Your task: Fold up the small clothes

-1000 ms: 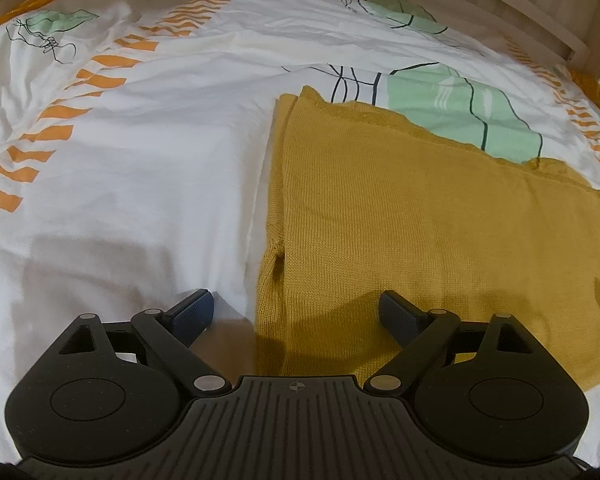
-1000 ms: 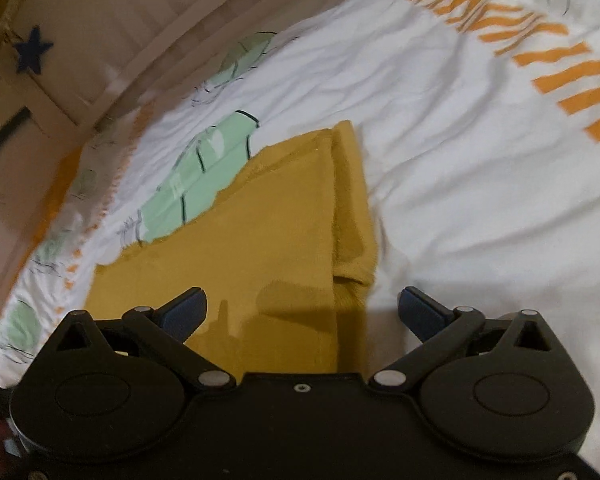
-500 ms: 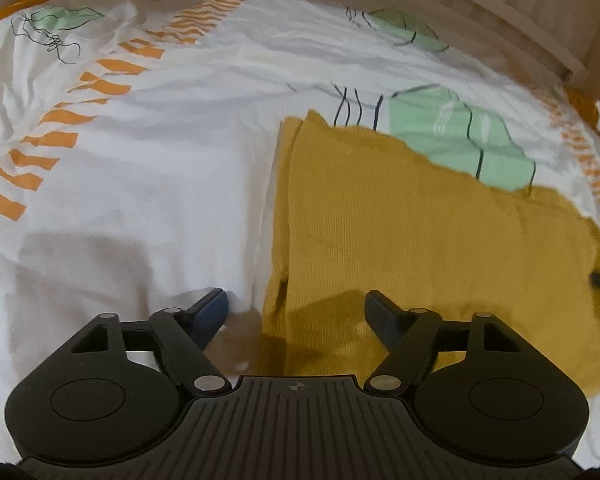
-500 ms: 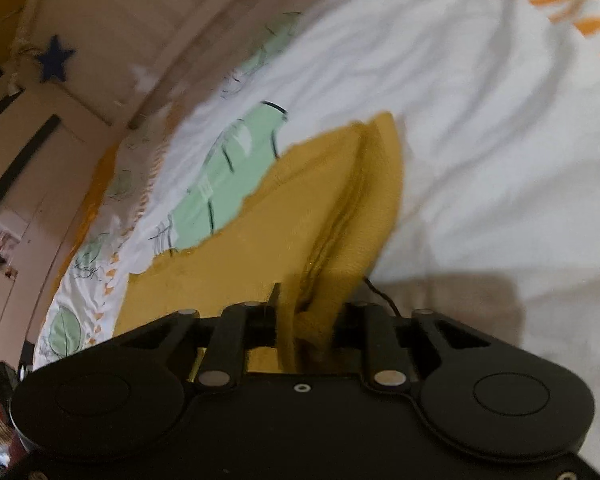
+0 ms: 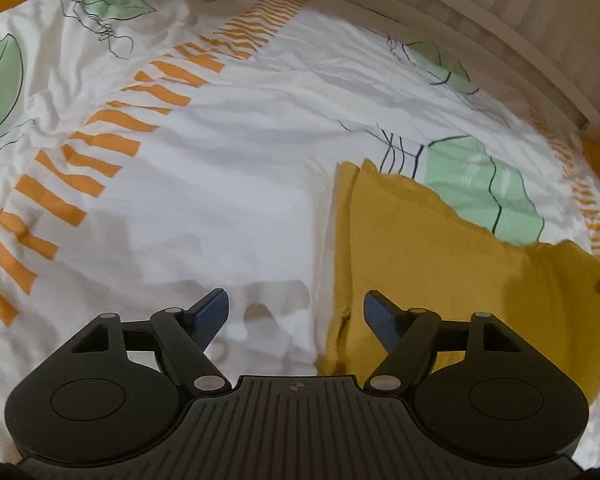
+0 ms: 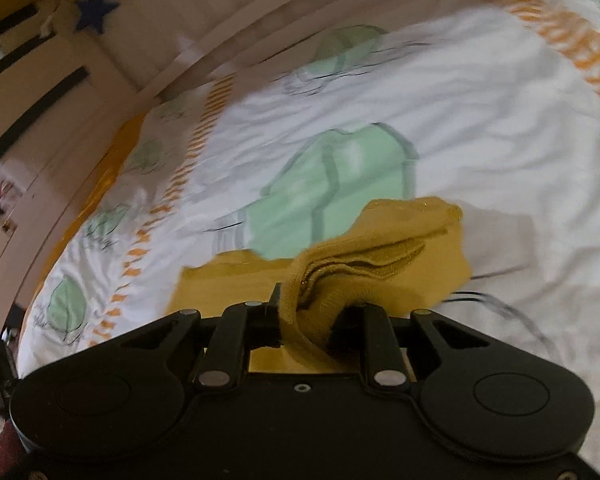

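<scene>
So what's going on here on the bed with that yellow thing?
A person is folding a mustard-yellow knitted garment on a white leaf-print bedsheet. The right gripper is clamped on a bunched corner of the knit, lifted off the sheet. The left gripper is open and empty beside the garment's other edge.

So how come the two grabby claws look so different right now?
The right gripper is pinched shut on a bunched edge of the yellow knitted garment, while the left gripper holds nothing. The right gripper's fingers sit close together; the left gripper's blue fingers stand wide apart, over the white bedsheet and the garment's edge. Both are the same black two-finger tool, above the same bed.
</scene>
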